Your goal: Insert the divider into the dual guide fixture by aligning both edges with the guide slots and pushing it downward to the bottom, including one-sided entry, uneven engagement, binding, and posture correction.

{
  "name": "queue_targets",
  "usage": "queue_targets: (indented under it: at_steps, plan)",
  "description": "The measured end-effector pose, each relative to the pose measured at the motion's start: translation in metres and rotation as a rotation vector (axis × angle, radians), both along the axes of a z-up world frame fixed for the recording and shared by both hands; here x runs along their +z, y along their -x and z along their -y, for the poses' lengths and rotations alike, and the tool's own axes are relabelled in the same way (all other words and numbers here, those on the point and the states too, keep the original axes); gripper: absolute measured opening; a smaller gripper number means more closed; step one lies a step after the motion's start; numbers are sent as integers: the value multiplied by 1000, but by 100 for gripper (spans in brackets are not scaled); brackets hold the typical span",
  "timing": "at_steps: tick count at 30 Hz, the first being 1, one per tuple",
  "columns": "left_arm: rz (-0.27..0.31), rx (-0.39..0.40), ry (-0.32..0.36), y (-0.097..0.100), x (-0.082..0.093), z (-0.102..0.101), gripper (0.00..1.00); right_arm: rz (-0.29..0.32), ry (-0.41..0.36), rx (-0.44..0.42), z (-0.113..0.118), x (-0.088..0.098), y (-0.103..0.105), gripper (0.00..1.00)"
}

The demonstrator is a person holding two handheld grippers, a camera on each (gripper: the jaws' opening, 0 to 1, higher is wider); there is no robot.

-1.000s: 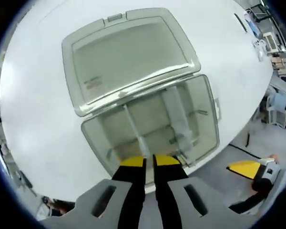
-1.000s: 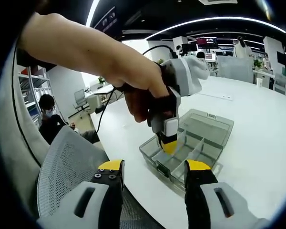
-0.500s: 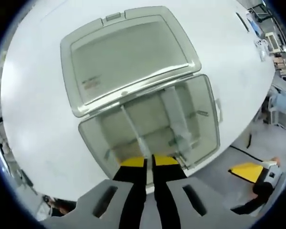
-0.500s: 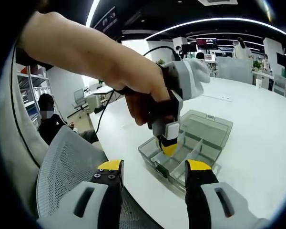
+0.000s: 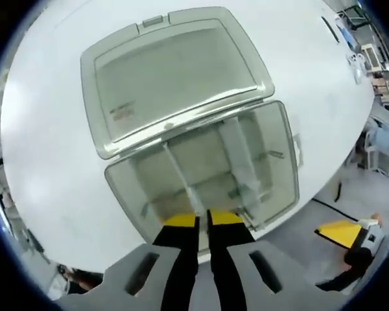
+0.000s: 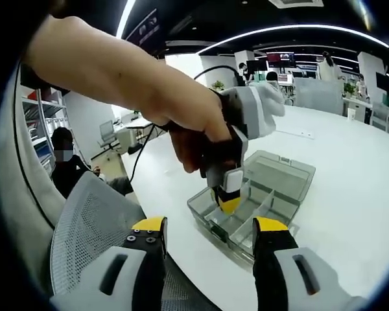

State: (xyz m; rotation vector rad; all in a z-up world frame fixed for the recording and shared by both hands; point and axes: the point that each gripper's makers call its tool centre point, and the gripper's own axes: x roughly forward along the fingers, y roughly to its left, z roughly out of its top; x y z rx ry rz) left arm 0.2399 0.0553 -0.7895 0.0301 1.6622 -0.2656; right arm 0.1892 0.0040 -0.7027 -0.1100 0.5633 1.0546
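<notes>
left gripper (image 5: 202,217): jaws pressed together, yellow tips nearly touching, pinching the near end of a thin clear divider (image 5: 180,176). the divider runs straight ahead from the tips, across the box (image 5: 282,175) toward the hinge side. whether both of its edges sit in the guide slots cannot be told from the left gripper view.

the box is a clear plastic organiser, directly ahead of and below the left gripper, resting on a white table (image 5: 45,129). its lid (image 5: 172,74) lies fully open, flat on the table beyond the tray. a second, wider divider (image 5: 236,155) stands to the right of the held one, roughly parallel to it.

in the right gripper view, the left gripper (image 6: 229,203) appears ahead, held from above by a hand (image 6: 194,133), tips down inside the box (image 6: 292,184) near its front wall. the tray there shows several compartments.

right gripper (image 6: 209,227): jaws spread wide, nothing between them. it hovers well apart from the box, short of the table edge (image 6: 181,259). a grey mesh chair back (image 6: 91,214) lies just left of its left jaw. a seated person (image 6: 65,165) is far off to the left, in an office background.
</notes>
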Motion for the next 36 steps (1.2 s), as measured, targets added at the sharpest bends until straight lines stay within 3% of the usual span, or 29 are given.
queue_targets:
  at_steps: [4, 18, 27, 33, 36]
  plan:
    - [12, -36, 24, 0, -3, 0, 5, -1, 1, 2, -1, -1, 0, 50]
    - [62, -26, 113, -1, 4, 4, 15, 8, 14, 1, 1, 5, -3, 50]
    - [133, -3, 194, -4, 12, 2, 22, 19, 29, 12, 0, 8, -3, 51]
    - [220, 0, 258, -8, 16, 2, 31, 22, 49, 23, 1, 8, -3, 52]
    - [235, -12, 284, -2, 18, 2, 33, 22, 61, 32, 2, 7, -1, 52]
